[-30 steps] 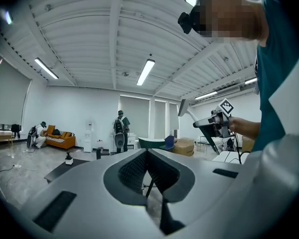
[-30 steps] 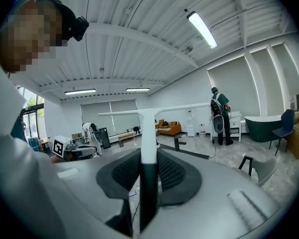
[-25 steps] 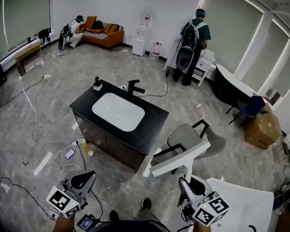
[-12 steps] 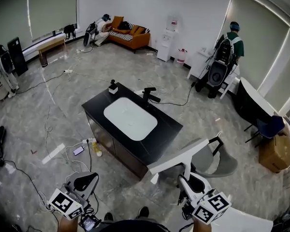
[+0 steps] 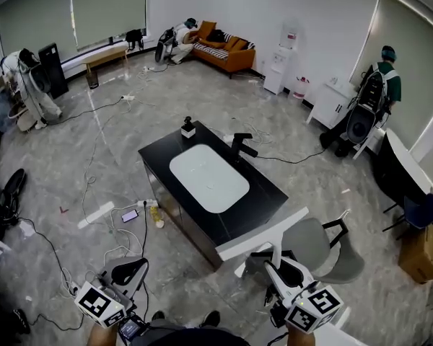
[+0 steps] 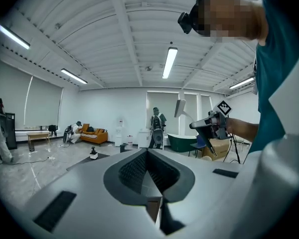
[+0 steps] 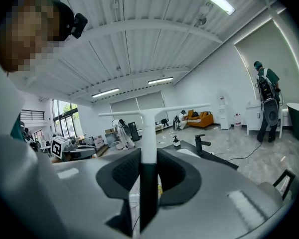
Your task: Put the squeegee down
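Right gripper first: its jaws are clamped part-way closed on the stem of a white T-shaped squeegee. The dark pads press on either side, the stem stands straight up out of the grip, and the long blade runs crosswise on top. Only the right gripper view shows that hold. From the head view you mostly get the blade, a white bar slanting in the air over the near corner of the black vanity counter, close by a grey chair with black arms, and there is no telling how high it rides. Over to the left gripper: ribbed pads brought together, nothing between them. Its own view catches the other tool side-on, carried by the person's hand, with the marker cube on top. Further out, the head view lays out a white oval basin sunk in the counter and a black faucet at its far edge. An orange sofa sits against the back wall, and a person with a backpack stands at far right.
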Tool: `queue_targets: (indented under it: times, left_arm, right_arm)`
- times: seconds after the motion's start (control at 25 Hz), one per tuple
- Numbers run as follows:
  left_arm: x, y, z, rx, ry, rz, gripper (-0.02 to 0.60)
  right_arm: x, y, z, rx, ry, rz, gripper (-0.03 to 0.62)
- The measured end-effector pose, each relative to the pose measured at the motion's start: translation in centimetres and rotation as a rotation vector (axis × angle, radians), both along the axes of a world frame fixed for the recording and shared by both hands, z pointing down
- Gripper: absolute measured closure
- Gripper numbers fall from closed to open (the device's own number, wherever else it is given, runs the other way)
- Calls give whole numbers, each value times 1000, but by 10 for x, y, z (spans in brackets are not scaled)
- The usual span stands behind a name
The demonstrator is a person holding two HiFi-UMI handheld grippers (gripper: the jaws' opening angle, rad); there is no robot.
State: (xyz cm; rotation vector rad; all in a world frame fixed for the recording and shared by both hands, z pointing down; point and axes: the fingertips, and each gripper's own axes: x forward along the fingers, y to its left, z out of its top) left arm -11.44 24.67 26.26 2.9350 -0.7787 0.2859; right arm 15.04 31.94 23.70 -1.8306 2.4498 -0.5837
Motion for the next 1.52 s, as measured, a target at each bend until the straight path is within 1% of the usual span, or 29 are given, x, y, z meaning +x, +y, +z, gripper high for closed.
queue_targets:
  times: [0.16,0.28,0.4,0.48,0.6,0.76,0.96,1.16,1.52]
  left_arm:
    - [12,4,0,6,-10,-30,577]
    - [17,2,3,3,-31,-30,577]
    - [12,-17,8,8,-54,-33,577]
    - [9,-41,12,-7,-37,-35,577]
    - [9,-72,9,-7,-10,-3,577]
    - [12,-107,3,-5,32,37,577]
    - [15,-150,9,-17,40,94,577]
    - [5,-190,15,-21,54,120,577]
    - [-11,-238,20,-25,69,163,577]
  right_arm:
    - [8,-9,7,0,-5,-48,496]
    - [12,-20,14,-16,-16,-59,496]
    - [12,-34,19,-24,-19,-49,496]
    - [10,-50,19,-24,-11,-39,496]
    - [0,-69,15,-22,-8,-21,496]
    - [-10,-93,11,-30,22,2,496]
    - [-22,-126,15,-51,31,35,496]
    - [-35,-156,22,-69,39,62,496]
    - [-51,-196,20,-79,70,107,496]
